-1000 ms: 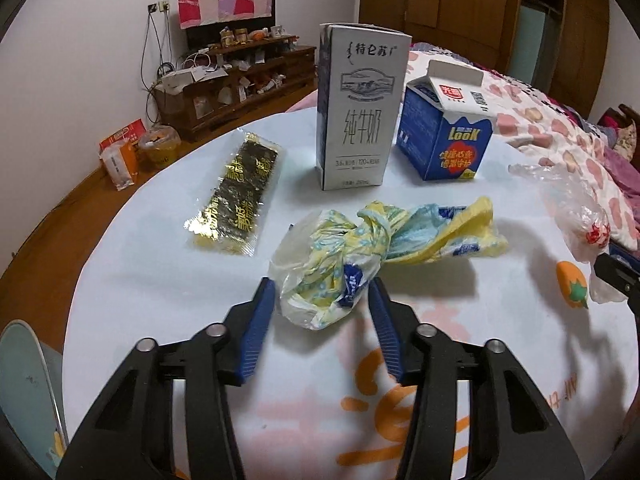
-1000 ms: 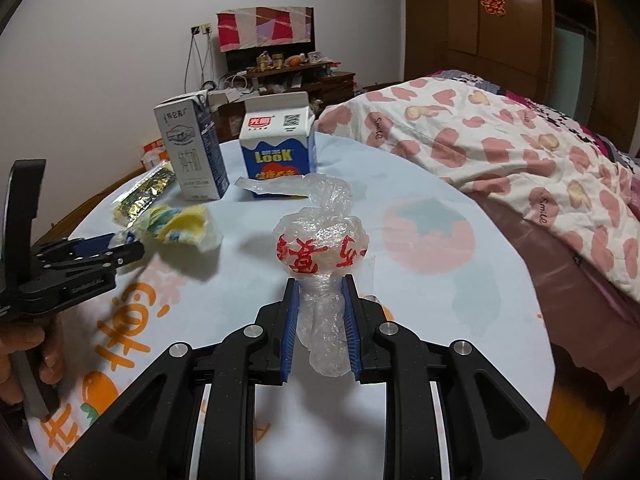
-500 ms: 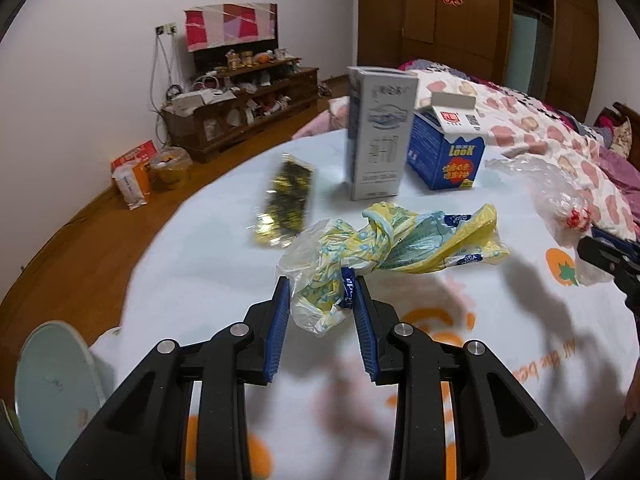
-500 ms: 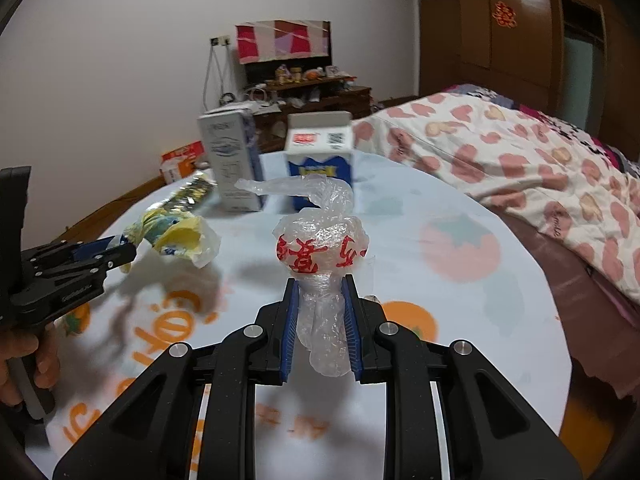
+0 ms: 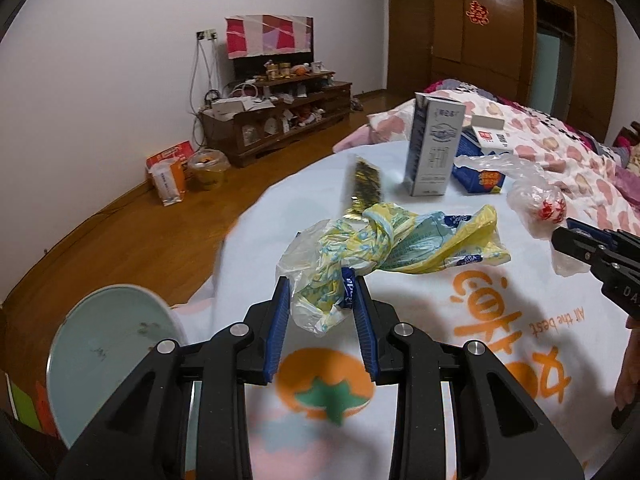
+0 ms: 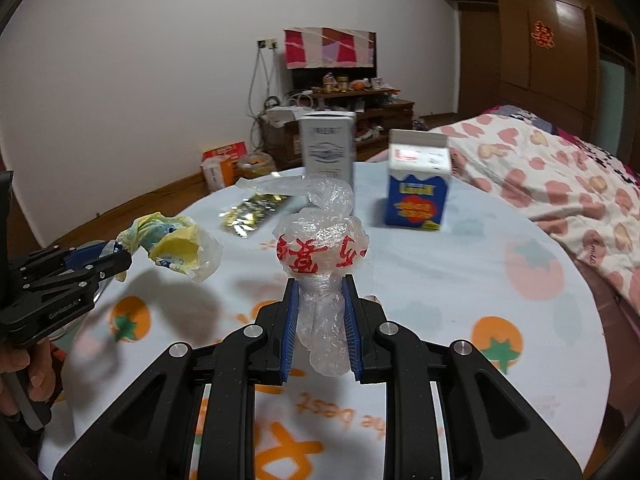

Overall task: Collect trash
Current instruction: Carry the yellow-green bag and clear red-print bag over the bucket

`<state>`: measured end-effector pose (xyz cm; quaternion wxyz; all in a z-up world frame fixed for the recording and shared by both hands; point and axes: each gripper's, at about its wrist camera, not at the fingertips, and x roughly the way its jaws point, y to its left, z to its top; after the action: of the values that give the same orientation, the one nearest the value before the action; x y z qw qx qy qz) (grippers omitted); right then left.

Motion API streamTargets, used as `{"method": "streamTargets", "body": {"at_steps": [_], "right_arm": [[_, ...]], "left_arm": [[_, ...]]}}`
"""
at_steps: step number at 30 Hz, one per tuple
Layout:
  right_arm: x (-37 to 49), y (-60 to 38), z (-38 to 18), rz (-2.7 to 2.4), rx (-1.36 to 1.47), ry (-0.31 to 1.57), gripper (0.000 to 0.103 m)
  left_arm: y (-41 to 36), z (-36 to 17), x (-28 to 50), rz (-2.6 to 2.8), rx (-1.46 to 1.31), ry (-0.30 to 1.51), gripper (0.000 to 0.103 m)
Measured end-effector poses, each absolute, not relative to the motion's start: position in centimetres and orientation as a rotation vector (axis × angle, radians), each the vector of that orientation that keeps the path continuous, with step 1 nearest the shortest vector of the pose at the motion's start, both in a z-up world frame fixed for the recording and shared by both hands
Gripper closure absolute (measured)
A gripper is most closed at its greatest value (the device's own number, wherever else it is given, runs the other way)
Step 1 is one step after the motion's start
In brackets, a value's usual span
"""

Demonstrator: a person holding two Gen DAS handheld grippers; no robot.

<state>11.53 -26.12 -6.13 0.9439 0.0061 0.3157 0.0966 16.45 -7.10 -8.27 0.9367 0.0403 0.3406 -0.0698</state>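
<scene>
Tongs [image 5: 320,300] grip yellow wrapper [image 5: 384,240]; other tongs [image 6: 320,304] clear bag [image 6: 324,248].

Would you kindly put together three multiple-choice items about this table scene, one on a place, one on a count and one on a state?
1. Where does the gold wrapper lie?
A. on the table
B. on the bed
C. on the floor

2. How many cartons stand on the table?
A. one
B. two
C. four

3. What is the right gripper doing?
A. hanging open and empty
B. gripping a clear bag
C. gripping a carton

Answers:
1 A: the gold wrapper rests on the table.
2 B: only the tall carton and blue carton.
3 B: the right gripper pinches the clear bag.
</scene>
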Motion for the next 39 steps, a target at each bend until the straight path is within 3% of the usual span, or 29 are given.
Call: {"method": "streamTargets", "body": {"at_steps": [39], "right_arm": [[11.8,-15.4,-5.3,0.378,-0.102,0.622,0.081]], "left_arm": [[1.5,-7.3,11.9,0.002,0.022,0.666,0.071]]}}
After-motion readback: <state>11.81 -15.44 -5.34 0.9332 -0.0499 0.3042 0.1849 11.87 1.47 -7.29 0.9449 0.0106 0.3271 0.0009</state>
